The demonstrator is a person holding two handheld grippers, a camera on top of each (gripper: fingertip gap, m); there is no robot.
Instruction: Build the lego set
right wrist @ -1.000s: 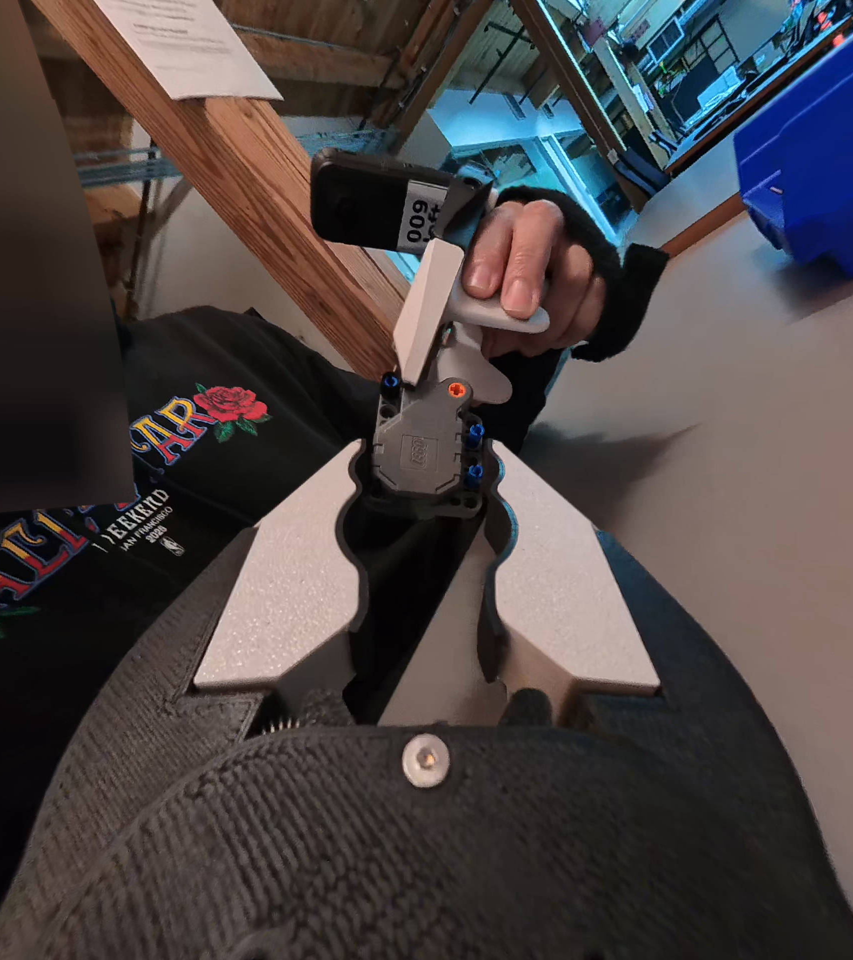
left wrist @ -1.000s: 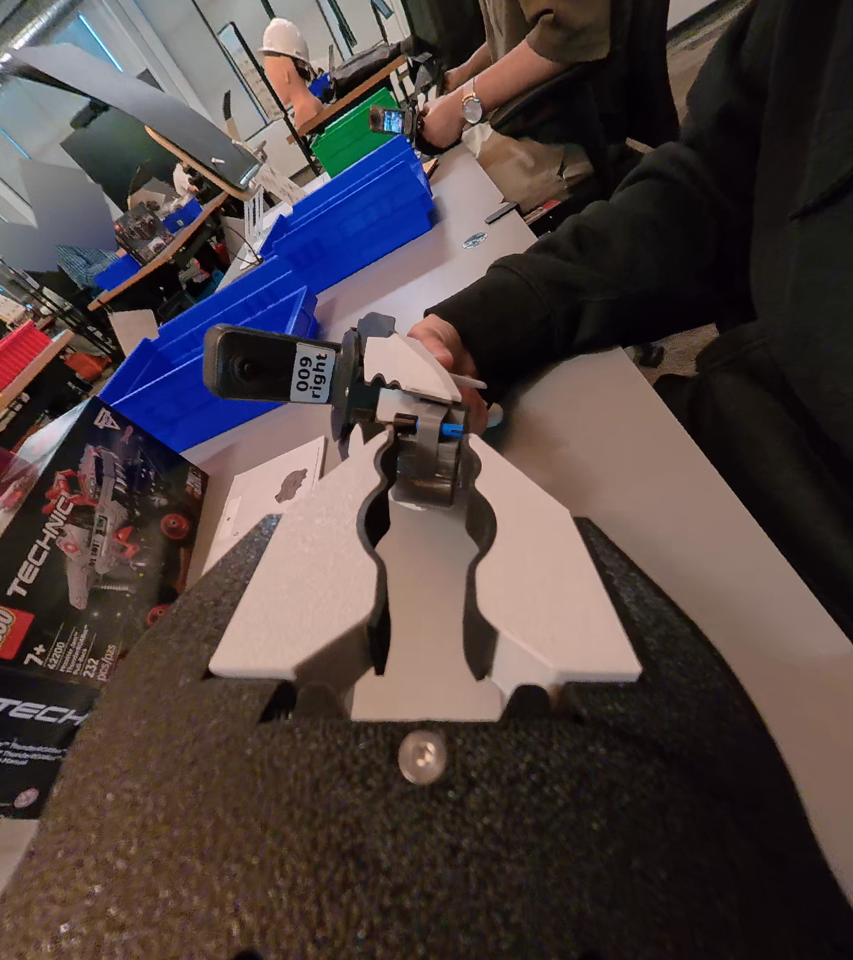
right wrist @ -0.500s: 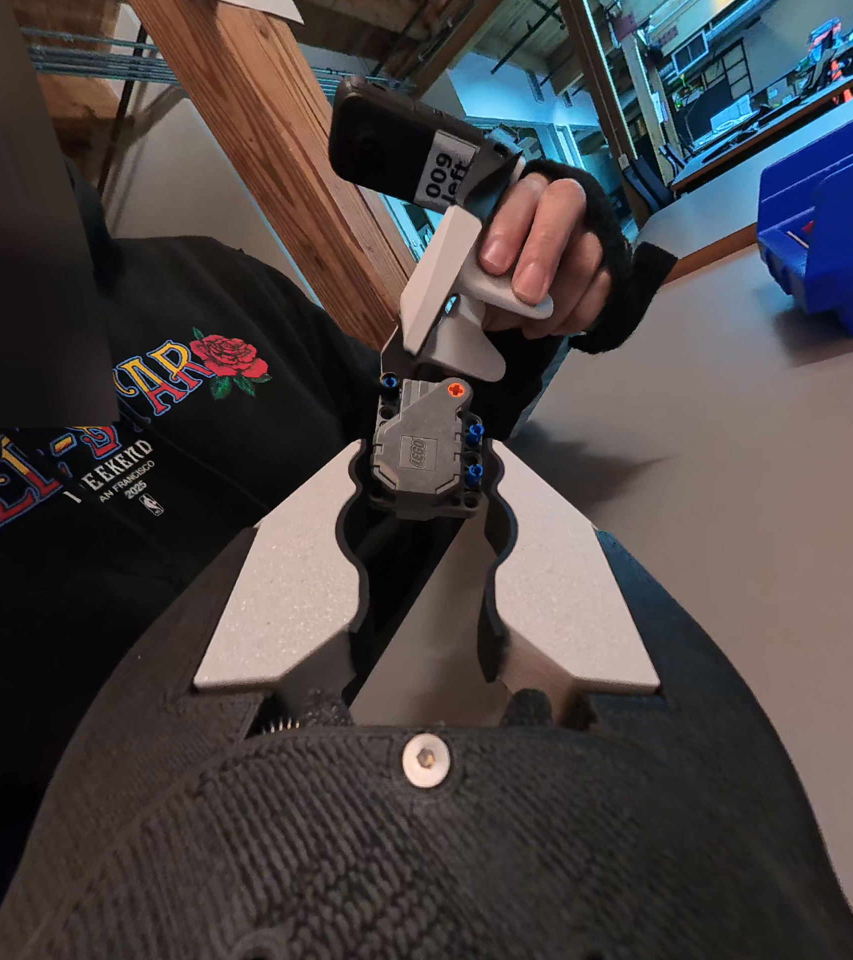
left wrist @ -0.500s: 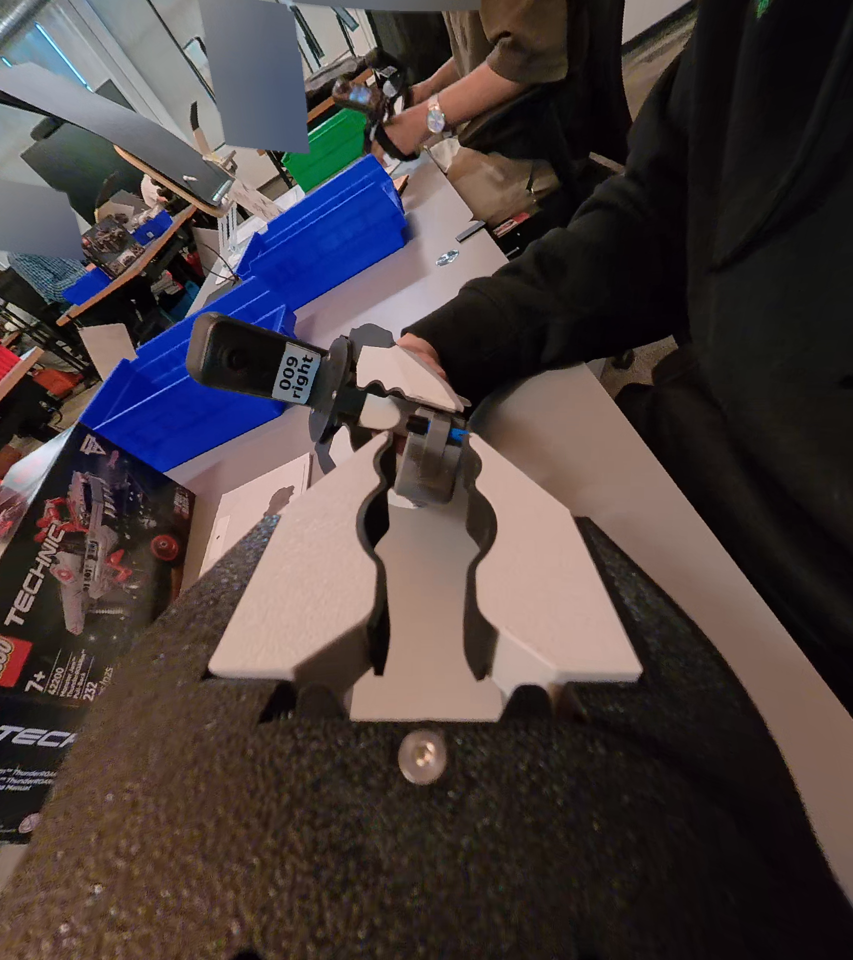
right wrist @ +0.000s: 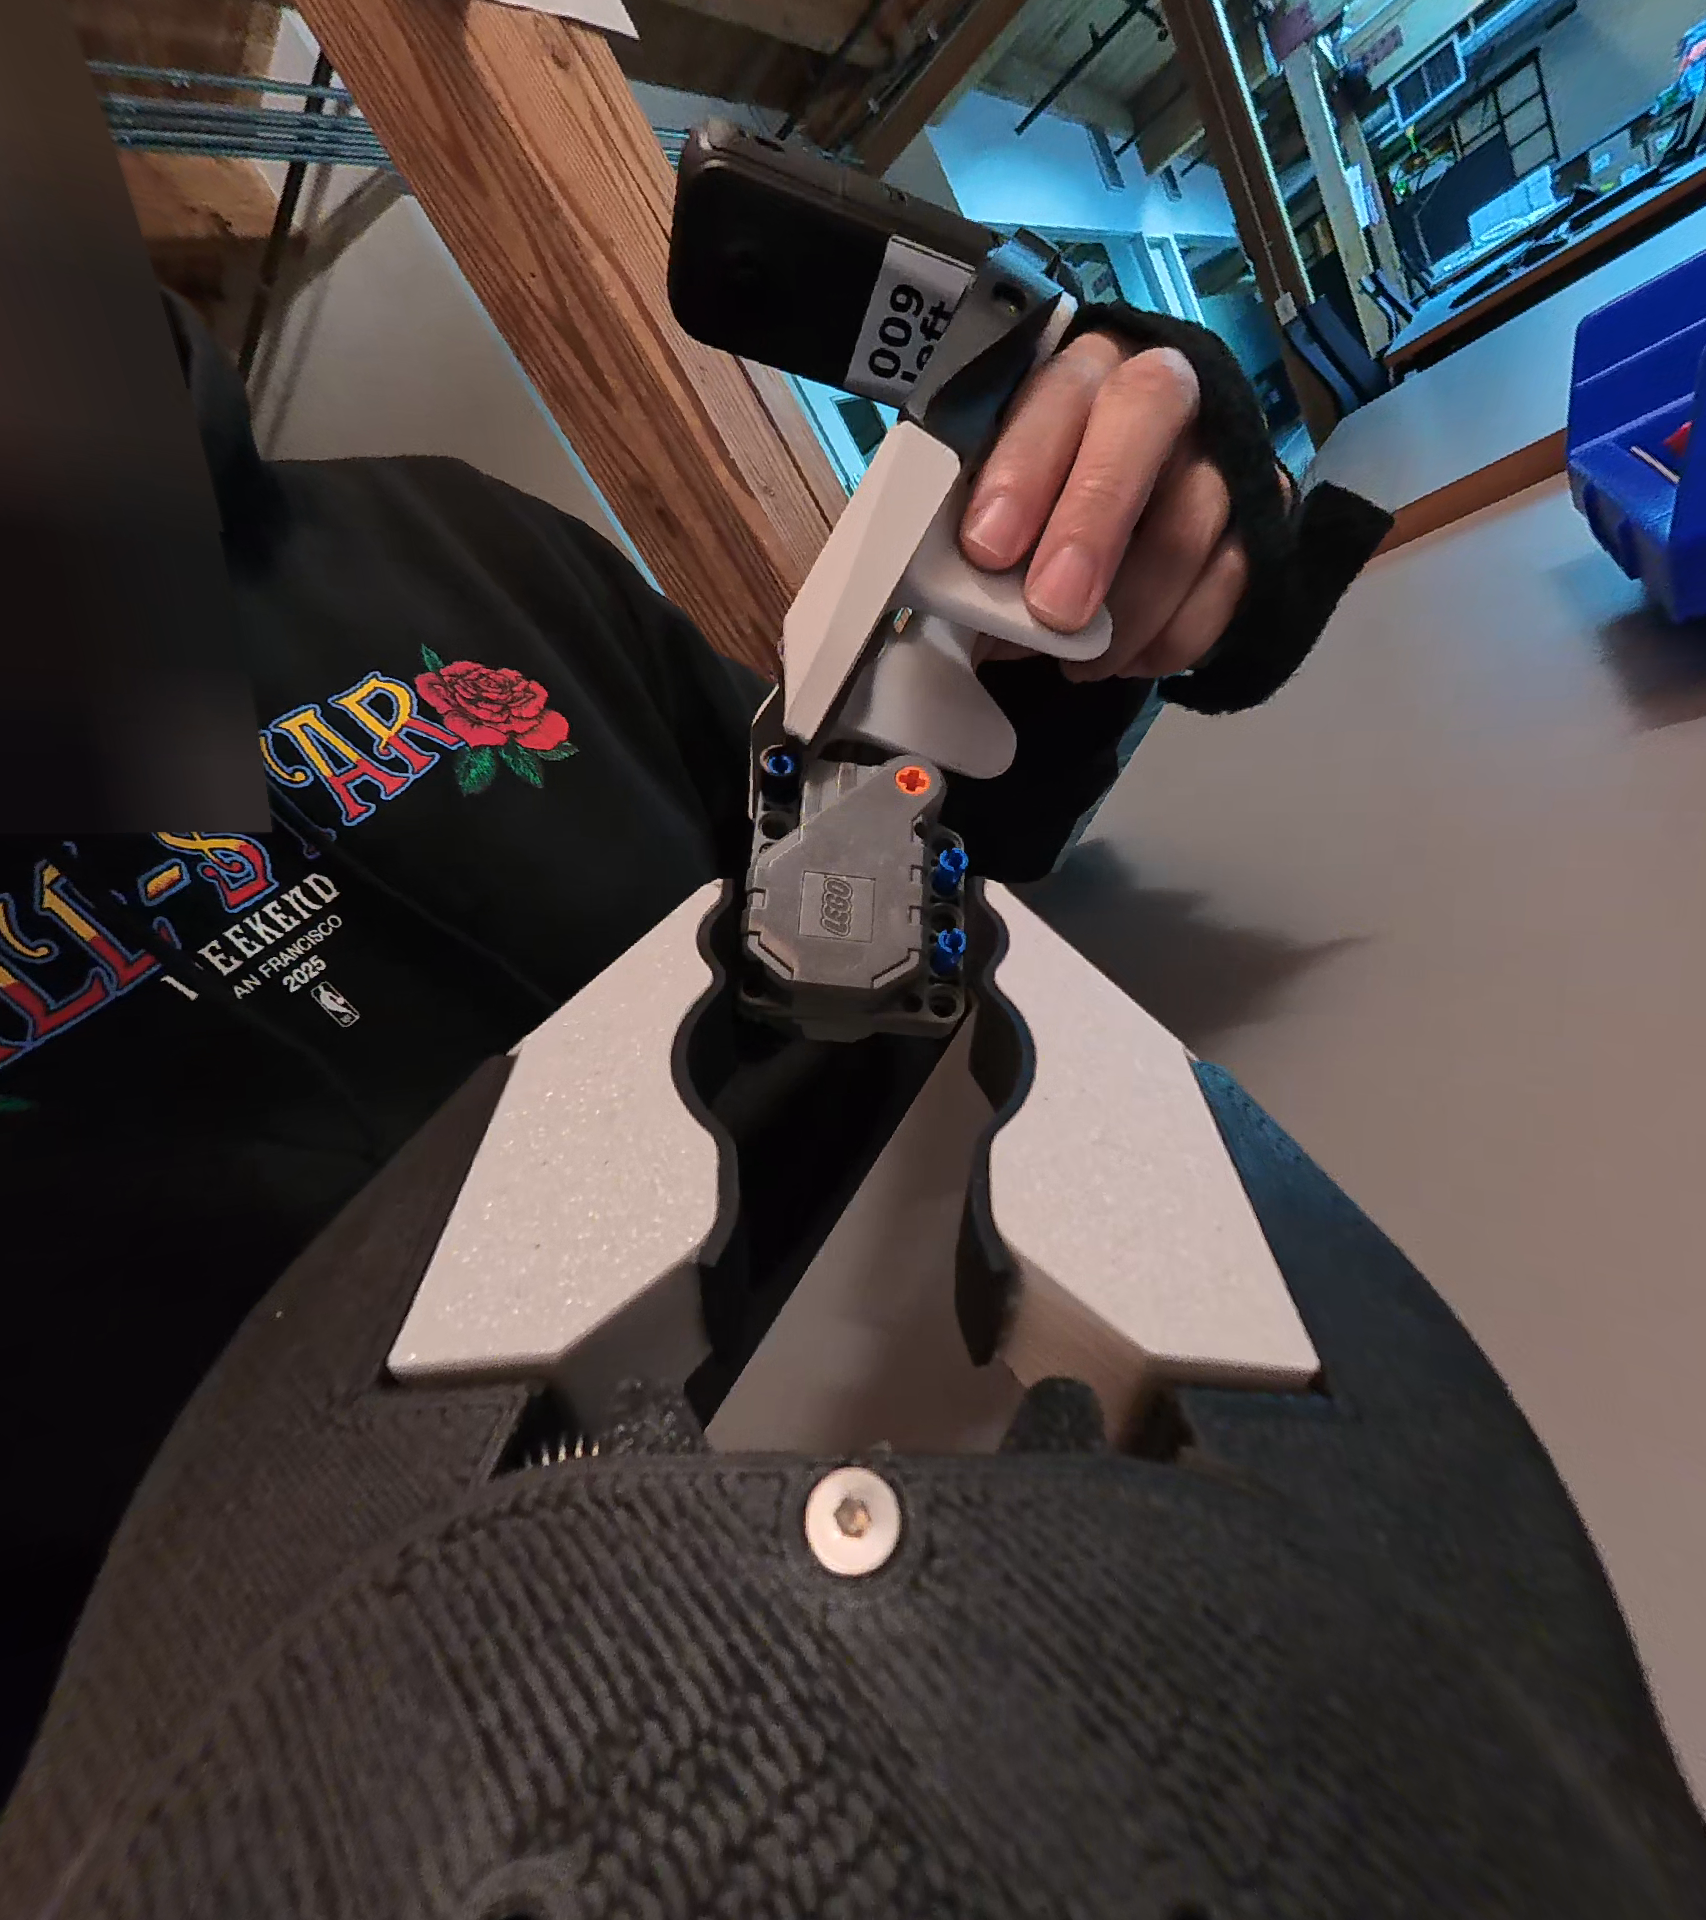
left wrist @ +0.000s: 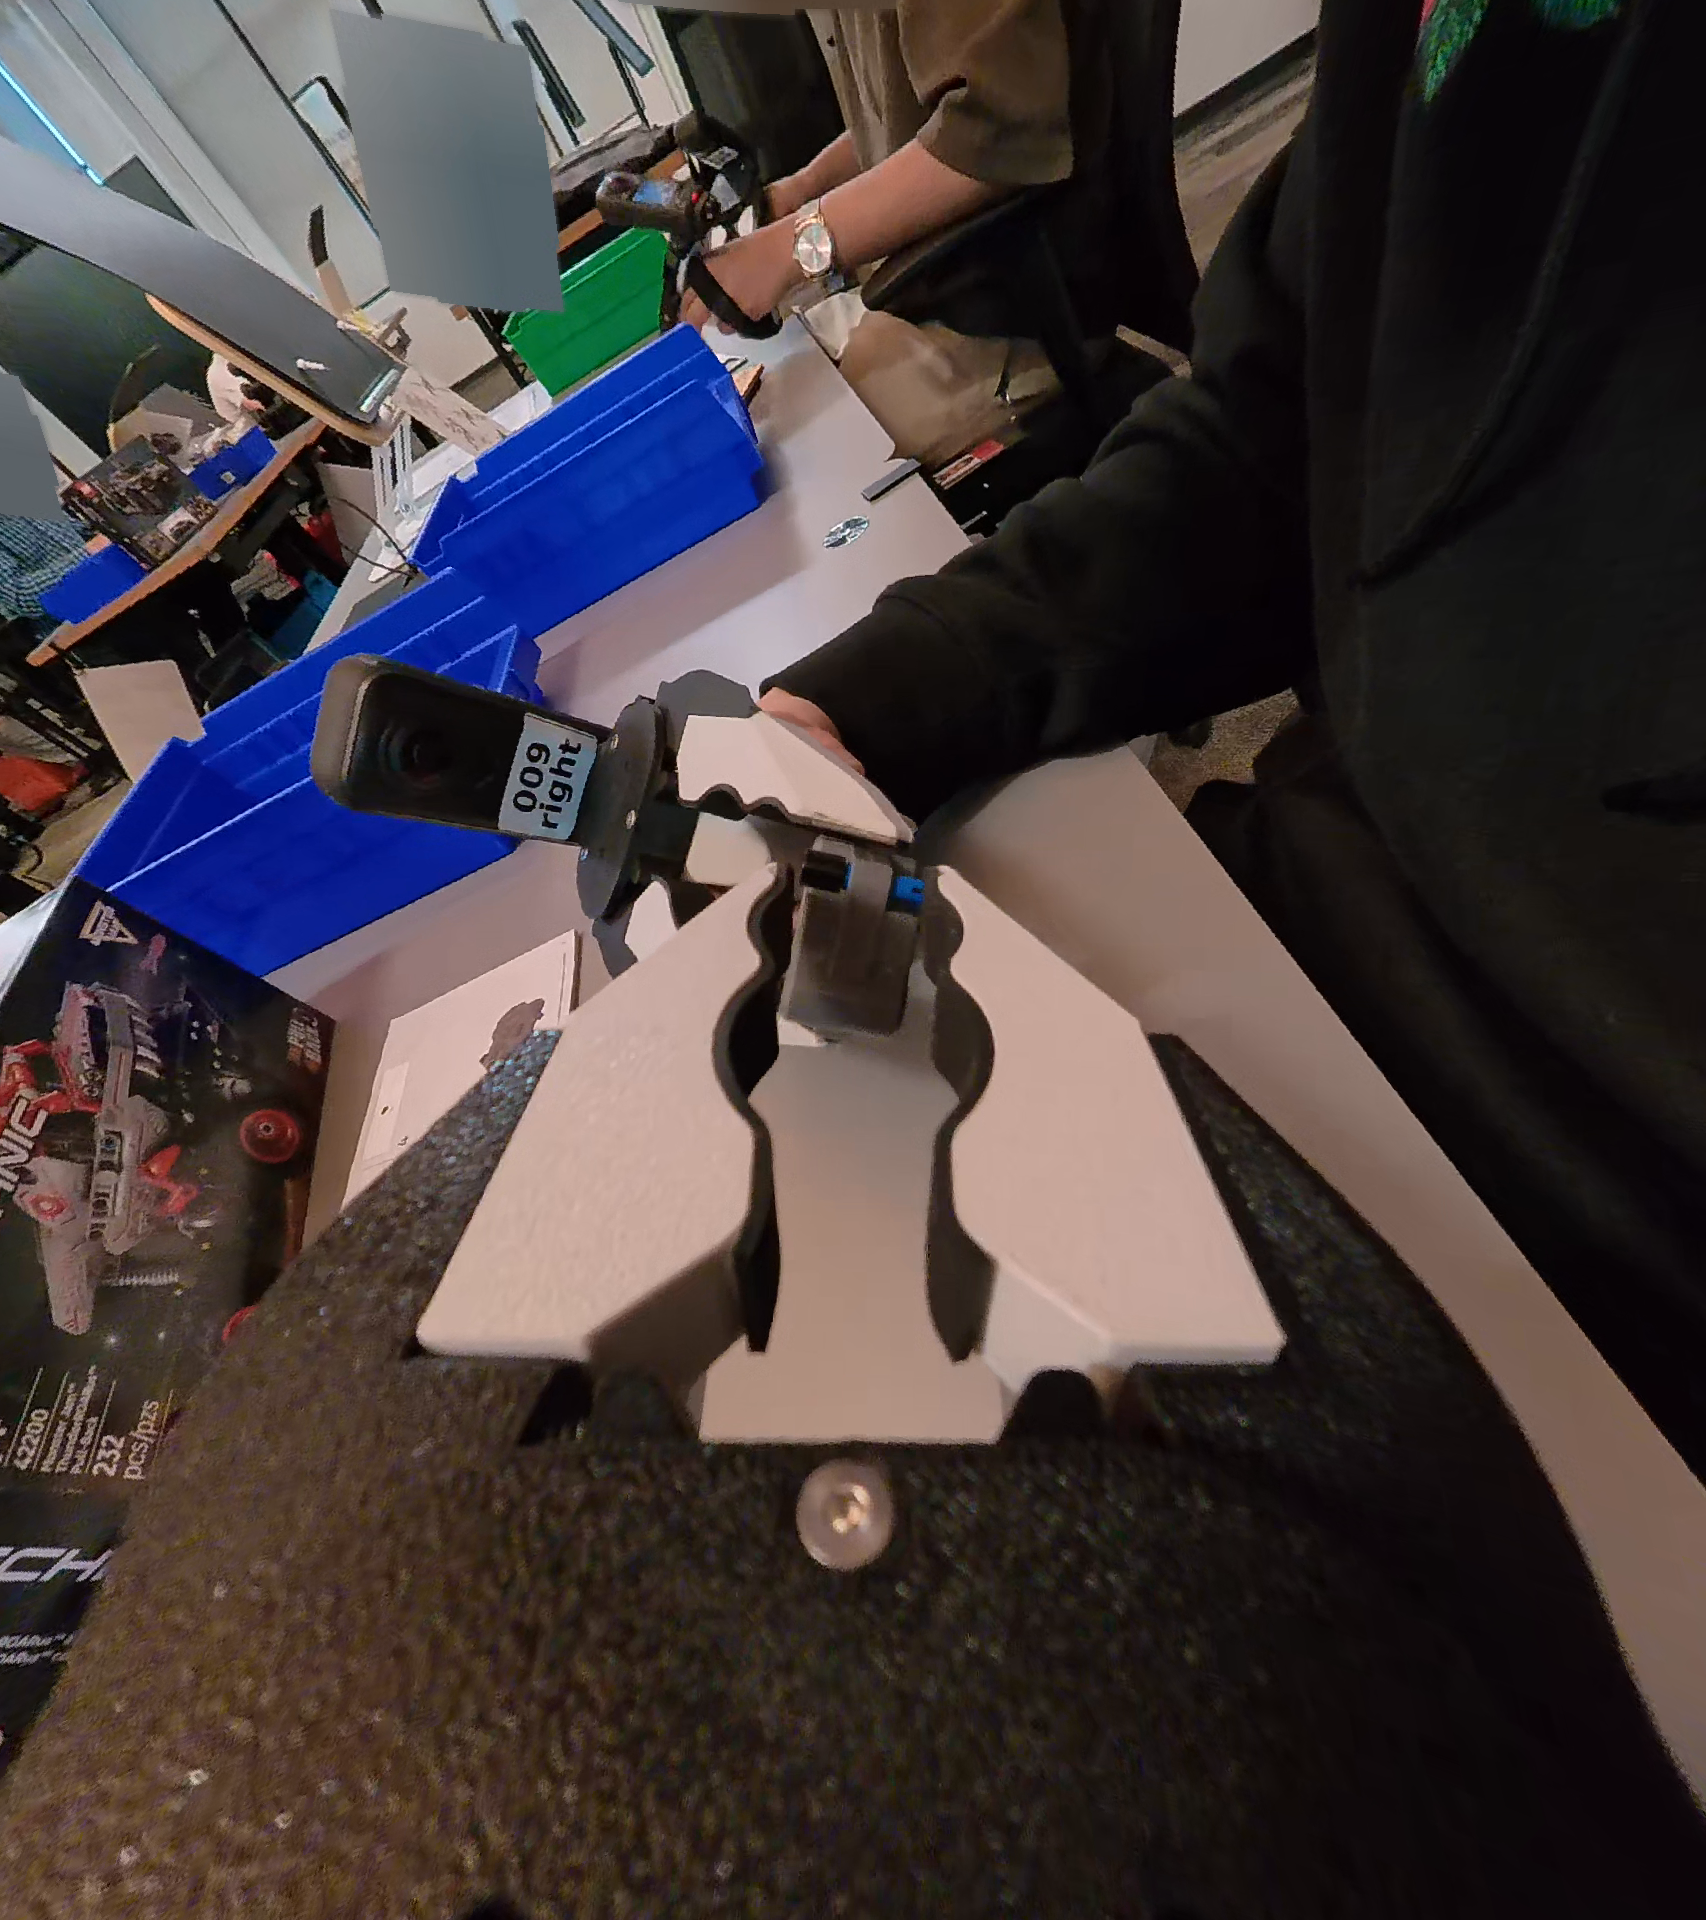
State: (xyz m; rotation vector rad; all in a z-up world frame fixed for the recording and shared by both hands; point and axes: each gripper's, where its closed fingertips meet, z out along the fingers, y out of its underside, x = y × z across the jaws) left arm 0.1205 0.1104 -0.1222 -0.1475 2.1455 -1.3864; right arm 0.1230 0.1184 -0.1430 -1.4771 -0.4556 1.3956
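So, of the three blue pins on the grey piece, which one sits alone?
The blue pin at the upper left corner of the grey piece; the other two sit on its right edge.

Clearance around the two meeting grippers above the counter

The left gripper [left wrist: 844, 940] and right gripper [right wrist: 849, 935] face each other, both closed on one grey motor block [right wrist: 854, 914], so no passage remains between their tips. Toward the person, a black-sleeved arm [left wrist: 1088, 623] and torso close off that side. On the far side, blue bins [left wrist: 309, 831] stand along the counter [left wrist: 1088, 883], with a boxed set [left wrist: 90, 1143] and a white booklet [left wrist: 464, 1049] lying beside them. In the right wrist view, bare counter lies open to the right as far as a blue bin [right wrist: 1701, 468]; a wooden beam [right wrist: 558, 291] rises behind.
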